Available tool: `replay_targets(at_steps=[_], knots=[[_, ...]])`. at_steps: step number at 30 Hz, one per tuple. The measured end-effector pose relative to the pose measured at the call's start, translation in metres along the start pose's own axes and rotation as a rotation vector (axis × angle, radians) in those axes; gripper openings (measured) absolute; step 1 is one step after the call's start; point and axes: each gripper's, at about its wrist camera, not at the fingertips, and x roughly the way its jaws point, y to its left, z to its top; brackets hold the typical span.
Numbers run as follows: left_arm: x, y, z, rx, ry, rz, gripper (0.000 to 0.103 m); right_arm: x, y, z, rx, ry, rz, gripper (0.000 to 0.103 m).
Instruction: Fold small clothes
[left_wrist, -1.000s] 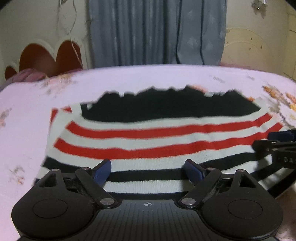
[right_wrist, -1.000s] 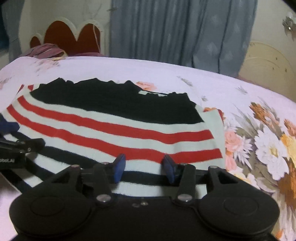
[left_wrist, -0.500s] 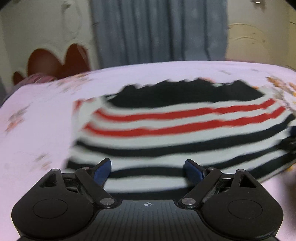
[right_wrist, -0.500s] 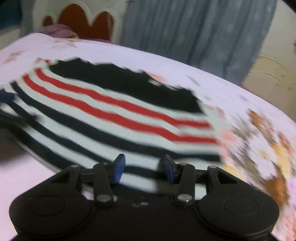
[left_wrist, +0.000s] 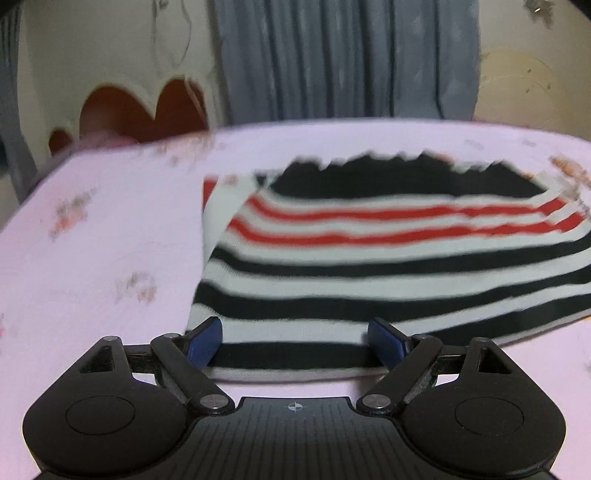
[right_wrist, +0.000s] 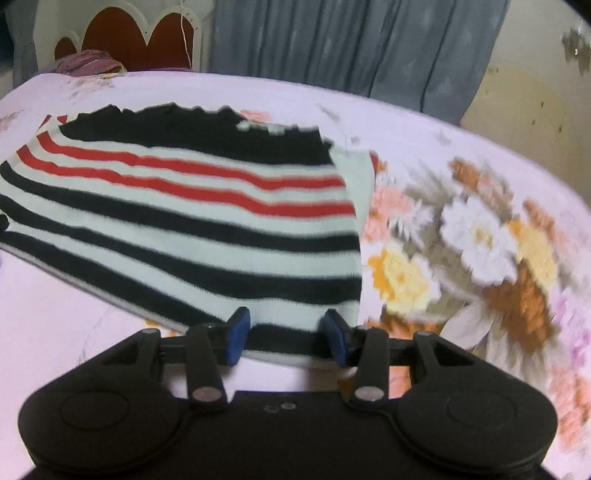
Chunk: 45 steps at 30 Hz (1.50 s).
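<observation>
Both frames blur the striped garment (left_wrist: 388, 266).

Dim, warm indoor light with a pinkish cast — no hard shadows or glare. Motion blur smears the striped garment (left_wrist: 388, 266) and the bed's (right_wrist: 461, 236) floral print; fisheye bending darkens the corners.

Left gripper (left_wrist: 295, 341) tilts downward, jaws wide; right gripper (right_wrist: 288, 332), also tilted, is closing.

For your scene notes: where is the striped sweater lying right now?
The striped sweater lies on the pink floral bedsheet, left of the big flower print in the right wrist view, its near hem between both grippers' fingers.
</observation>
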Motion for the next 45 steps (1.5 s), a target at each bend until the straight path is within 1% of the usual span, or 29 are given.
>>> replay_targets(at_steps=[1,2,3,6,7,8,9,10,11,12,13,15,16,17,18,19,20,21,22,24,25,26,27,30,33,35,39,42,45], knots=[[-0.003,-0.007,0.002,0.003,-0.008,-0.02,0.086,-0.008,0.004,0.005,0.01,-0.037,0.008,0.037],[-0.003,-0.014,0.003,0.006,-0.009,-0.026,0.086,-0.014,0.009,0.009,0.026,-0.07,0.034,0.038],[-0.001,-0.022,0.003,0.007,-0.007,-0.038,0.086,-0.016,0.015,0.012,0.036,-0.085,0.06,0.039],[0.012,-0.042,-0.001,0.015,0.037,-0.068,0.086,-0.011,0.051,0.014,-0.018,-0.093,0.14,0.04],[0.018,-0.045,-0.003,0.025,0.059,-0.058,0.086,-0.008,0.061,0.013,-0.037,-0.096,0.157,0.041],[0.019,-0.045,-0.004,0.016,0.062,-0.061,0.086,0.001,0.071,0.011,-0.055,-0.055,0.167,0.041],[0.019,-0.041,-0.002,-0.011,0.068,-0.073,0.086,0.011,0.076,0.008,-0.063,-0.008,0.153,0.042],[0.014,-0.036,0.0,-0.021,0.061,-0.071,0.086,0.011,0.078,0.006,-0.07,-0.025,0.145,0.042],[0.009,-0.032,0.002,-0.015,0.037,-0.044,0.086,0.009,0.077,0.009,-0.075,-0.017,0.145,0.04],[0.004,-0.025,0.002,-0.005,0.015,-0.01,0.086,0.004,0.074,0.011,-0.073,-0.023,0.152,0.04],[0.004,-0.016,0.0,-0.009,0.007,0.018,0.086,-0.004,0.067,0.012,-0.059,-0.053,0.15,0.04],[0.006,0.004,-0.007,-0.036,0.029,0.055,0.086,-0.011,0.05,0.011,-0.031,-0.077,0.103,0.039],[0.009,0.013,-0.011,-0.049,0.04,0.053,0.086,-0.012,0.038,0.008,-0.007,-0.077,0.077,0.039],[0.011,0.02,-0.015,-0.057,0.049,0.047,0.086,-0.01,0.027,0.004,0.014,-0.065,0.053,0.038],[0.012,0.021,-0.017,-0.054,0.051,0.054,0.086,-0.001,0.016,-0.002,0.031,-0.014,0.01,0.037],[0.014,0.022,-0.017,-0.066,0.058,0.049,0.086,0.007,0.008,-0.009,0.043,0.03,-0.011,0.038],[0.015,0.023,-0.016,-0.082,0.062,0.048,0.086,0.008,-0.001,-0.014,0.075,0.014,0.02,0.038],[0.014,0.022,-0.015,-0.081,0.065,0.052,0.086,0.007,-0.005,-0.015,0.09,0.017,0.033,0.038],[0.014,0.021,-0.014,-0.075,0.066,0.055,0.086,0.005,-0.005,-0.013,0.085,0.016,0.03,0.038],[0.014,0.02,-0.016,-0.072,0.066,0.055,0.086,-0.003,-0.007,-0.012,0.087,-0.014,0.012,0.037],[0.015,0.02,-0.016,-0.074,0.065,0.053,0.086,-0.001,-0.009,-0.011,0.096,-0.009,0.01,0.036],[0.015,0.021,-0.017,-0.076,0.065,0.05,0.086,0.005,-0.011,-0.013,0.104,0.021,0.011,0.036],[0.016,0.021,-0.017,-0.074,0.065,0.05,0.086,0.009,-0.013,-0.016,0.111,0.029,0.018,0.036],[0.015,0.022,-0.017,-0.07,0.063,0.048,0.086,0.008,-0.014,-0.011,0.109,0.034,0.02,0.036],[0.015,0.023,-0.019,-0.071,0.058,0.046,0.087,0.008,-0.019,-0.015,0.138,0.034,0.035,0.036],[0.015,0.023,-0.02,-0.078,0.056,0.044,0.087,0.008,-0.017,-0.017,0.128,0.027,0.029,0.036],[0.017,0.027,-0.021,-0.103,0.063,0.037,0.09,0.007,-0.013,-0.019,0.115,0.019,0.014,0.036],[0.02,0.03,-0.023,-0.109,0.069,0.033,0.094,0.008,-0.013,-0.018,0.108,0.018,0.013,0.036],[0.025,0.043,-0.025,-0.174,0.089,-0.01,0.097,0.008,-0.012,-0.019,0.104,0.02,0.008,0.036]])
